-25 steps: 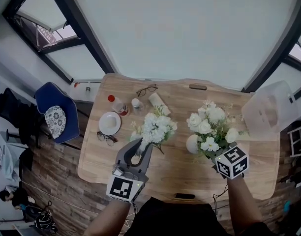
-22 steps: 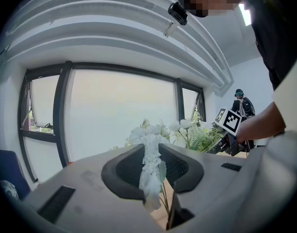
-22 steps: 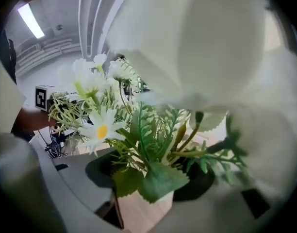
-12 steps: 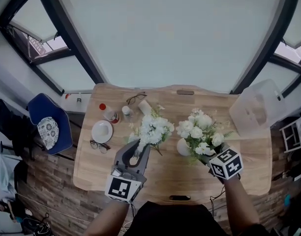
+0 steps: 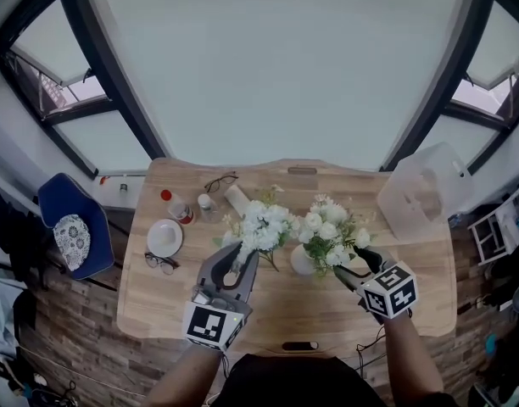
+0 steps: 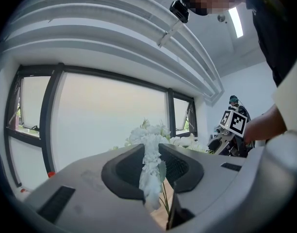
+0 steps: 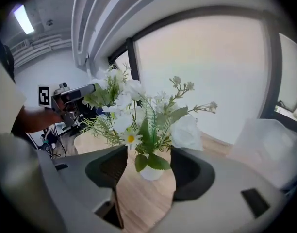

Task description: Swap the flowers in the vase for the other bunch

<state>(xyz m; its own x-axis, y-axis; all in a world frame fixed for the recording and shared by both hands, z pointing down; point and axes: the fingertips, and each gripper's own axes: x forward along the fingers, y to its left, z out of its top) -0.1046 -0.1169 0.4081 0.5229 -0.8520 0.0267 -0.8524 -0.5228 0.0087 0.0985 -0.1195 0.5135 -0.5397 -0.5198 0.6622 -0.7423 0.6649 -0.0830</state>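
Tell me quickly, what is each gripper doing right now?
Left gripper: closed on the loose bunch of flowers.
Right gripper: open, holding nothing; the vase with its flowers stands just ahead of the jaws.

table: bears all items below except the chair
vase: mid-table, just right of centre; bouquet in it
second bunch: just left of the bouquet, between the left gripper jaws
right gripper: just right of the vase, apart from it
plate: left part; spectacles just before it, bottle behind it
plastic container: far right corner
phone: near edge
chair: on the floor, left of the table
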